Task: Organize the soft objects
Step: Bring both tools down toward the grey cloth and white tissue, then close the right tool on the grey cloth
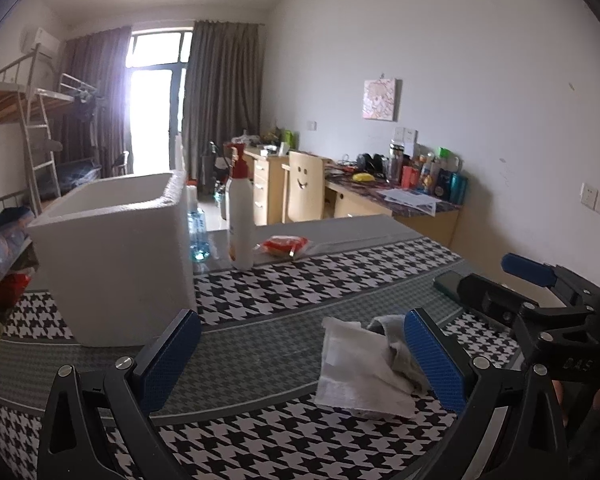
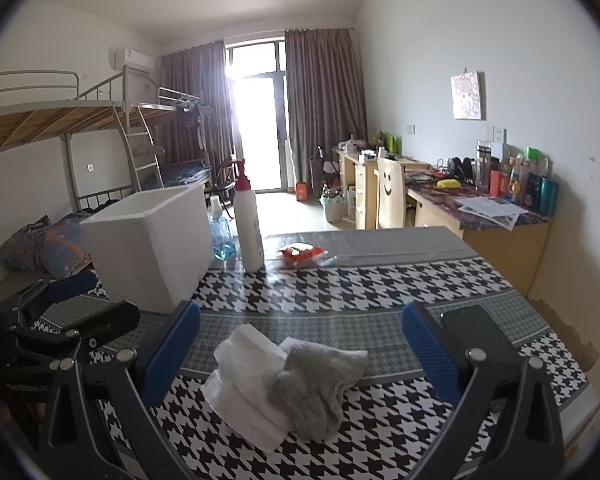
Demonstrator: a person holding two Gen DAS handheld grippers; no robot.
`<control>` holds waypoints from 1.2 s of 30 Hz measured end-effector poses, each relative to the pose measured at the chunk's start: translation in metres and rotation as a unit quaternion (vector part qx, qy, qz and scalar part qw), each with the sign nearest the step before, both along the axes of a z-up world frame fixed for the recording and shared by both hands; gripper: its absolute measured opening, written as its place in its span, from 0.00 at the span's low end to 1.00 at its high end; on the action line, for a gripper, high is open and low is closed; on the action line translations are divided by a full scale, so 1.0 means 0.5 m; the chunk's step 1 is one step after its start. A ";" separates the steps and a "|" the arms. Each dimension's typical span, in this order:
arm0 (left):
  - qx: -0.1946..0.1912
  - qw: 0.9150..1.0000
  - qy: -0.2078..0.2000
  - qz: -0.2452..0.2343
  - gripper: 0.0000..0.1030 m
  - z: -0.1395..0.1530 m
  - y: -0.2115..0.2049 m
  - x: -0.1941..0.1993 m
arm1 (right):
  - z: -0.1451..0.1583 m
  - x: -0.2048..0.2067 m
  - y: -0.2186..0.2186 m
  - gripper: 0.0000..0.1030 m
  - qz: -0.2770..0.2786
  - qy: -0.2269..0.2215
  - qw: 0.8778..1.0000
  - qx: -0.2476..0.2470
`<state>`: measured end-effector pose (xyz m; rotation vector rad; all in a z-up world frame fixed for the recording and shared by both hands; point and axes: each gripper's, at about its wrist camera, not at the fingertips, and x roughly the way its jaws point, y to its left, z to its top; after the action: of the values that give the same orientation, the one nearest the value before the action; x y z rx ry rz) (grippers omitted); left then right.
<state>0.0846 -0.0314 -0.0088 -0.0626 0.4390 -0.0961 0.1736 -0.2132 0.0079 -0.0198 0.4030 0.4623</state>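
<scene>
Where houndstooth tablecloth (image 2: 379, 280) covers table: white folded cloth (image 2: 248, 380) touching grey towel (image 2: 319, 376), both between spread fingers of right gripper (image 2: 300, 356), ungrasped. Left gripper (image 1: 300, 360) likewise agape, empty, just beside. White foam box (image 2: 152, 240), lotion bottle (image 2: 248, 224), red packet (image 2: 301, 256) behind.

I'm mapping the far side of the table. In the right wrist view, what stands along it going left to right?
White foam box → blue-liquid bottle → white pump bottle → red snack packet.
</scene>
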 end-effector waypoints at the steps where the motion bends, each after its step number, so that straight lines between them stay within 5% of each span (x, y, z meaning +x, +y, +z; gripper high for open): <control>1: 0.000 1.000 0.002 -0.003 0.99 -0.003 -0.002 0.001 | -0.003 0.002 0.000 0.99 -0.001 0.004 1.000 -0.002; 27: 0.009 0.999 0.034 -0.009 0.99 -0.062 -0.018 0.058 | -0.101 0.038 -0.008 0.99 0.012 0.087 0.996 -0.019; 36: -0.001 0.998 0.050 -0.040 0.99 -0.084 -0.018 0.060 | -0.128 0.052 0.006 0.75 0.041 0.110 0.993 -0.029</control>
<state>0.1148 -0.0406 -0.0506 -0.0524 0.5407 -0.1730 0.1996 -0.2102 -0.0561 -0.0417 0.6334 0.5350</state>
